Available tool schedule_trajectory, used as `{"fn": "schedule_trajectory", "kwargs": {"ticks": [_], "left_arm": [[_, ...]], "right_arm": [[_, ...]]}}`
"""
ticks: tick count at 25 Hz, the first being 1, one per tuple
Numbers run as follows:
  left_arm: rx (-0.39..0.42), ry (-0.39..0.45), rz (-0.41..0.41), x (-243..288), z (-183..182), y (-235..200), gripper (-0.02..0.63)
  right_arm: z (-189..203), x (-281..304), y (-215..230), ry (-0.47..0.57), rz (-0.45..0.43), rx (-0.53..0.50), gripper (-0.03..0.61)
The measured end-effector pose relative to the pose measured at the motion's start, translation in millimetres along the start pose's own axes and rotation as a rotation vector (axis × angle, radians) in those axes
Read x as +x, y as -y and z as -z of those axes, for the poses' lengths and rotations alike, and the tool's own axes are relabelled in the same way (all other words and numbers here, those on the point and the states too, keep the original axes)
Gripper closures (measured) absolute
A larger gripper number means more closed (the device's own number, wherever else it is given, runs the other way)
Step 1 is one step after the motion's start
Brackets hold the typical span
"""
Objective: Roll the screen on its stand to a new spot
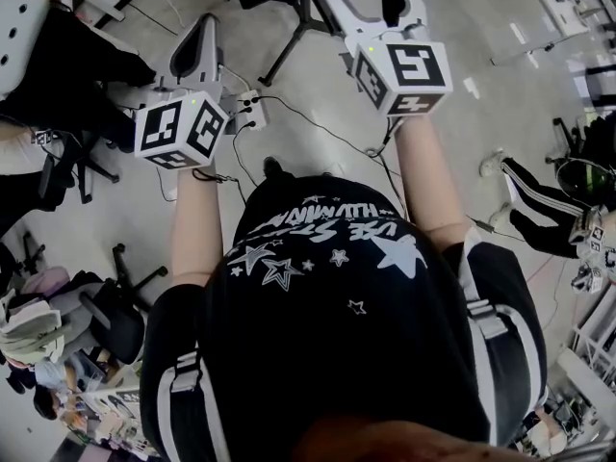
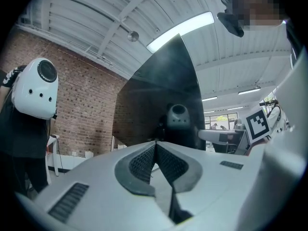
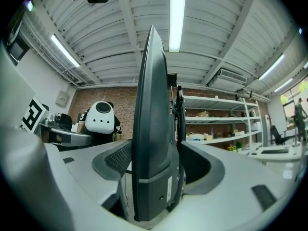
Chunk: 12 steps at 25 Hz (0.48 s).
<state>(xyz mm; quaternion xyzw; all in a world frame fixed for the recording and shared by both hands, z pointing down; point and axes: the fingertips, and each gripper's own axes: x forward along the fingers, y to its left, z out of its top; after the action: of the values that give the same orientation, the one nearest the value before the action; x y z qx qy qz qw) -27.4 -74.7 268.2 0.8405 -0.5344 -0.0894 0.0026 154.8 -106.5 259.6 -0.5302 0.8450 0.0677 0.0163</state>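
Straddling the thin side edge of the large dark flat screen [image 3: 153, 105], the right hand-held gripper [image 3: 156, 150] has its jaws wide, with one pad on each side of the panel. A dark slit shows beside the right pad, so I judge that the pads do not press on the panel now. The left hand-held gripper [image 2: 155, 144] has its jaws together with nothing between them. It points at the back of the same screen, near it but apart from it. The screen stands upright in front of the person, carried by its black stand [image 3: 179, 114] behind the panel. The base and the wheels are in no view.

I judge the step in hand to be the taking of a hold for the push: the screen is within reach, but no gripper grips it. The next move calls for the right jaws to close firmly on the edge, and for the left hand-held gripper to steady the back so the panel does not tip. On the grey floor [image 1: 462, 162] lie a white power strip [image 1: 252, 107] and black cables [image 1: 318, 128], and the wheels should go around them.

No container takes part here. The white metal shelves [image 3: 216, 119] at the red brick wall [image 3: 120, 97] carry small things, too small to name.
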Motion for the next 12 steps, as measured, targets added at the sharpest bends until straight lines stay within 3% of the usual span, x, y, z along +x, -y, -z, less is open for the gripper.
{"fn": "schedule_trajectory", "kwargs": {"ticks": [12], "left_arm": [[-0.002,-0.028,-0.037,-18.2,17.0,45.8,0.601]], "right_arm": [[23.5,-70.4,-6.2,-0.025,-0.11,0.079,0.275]]}}
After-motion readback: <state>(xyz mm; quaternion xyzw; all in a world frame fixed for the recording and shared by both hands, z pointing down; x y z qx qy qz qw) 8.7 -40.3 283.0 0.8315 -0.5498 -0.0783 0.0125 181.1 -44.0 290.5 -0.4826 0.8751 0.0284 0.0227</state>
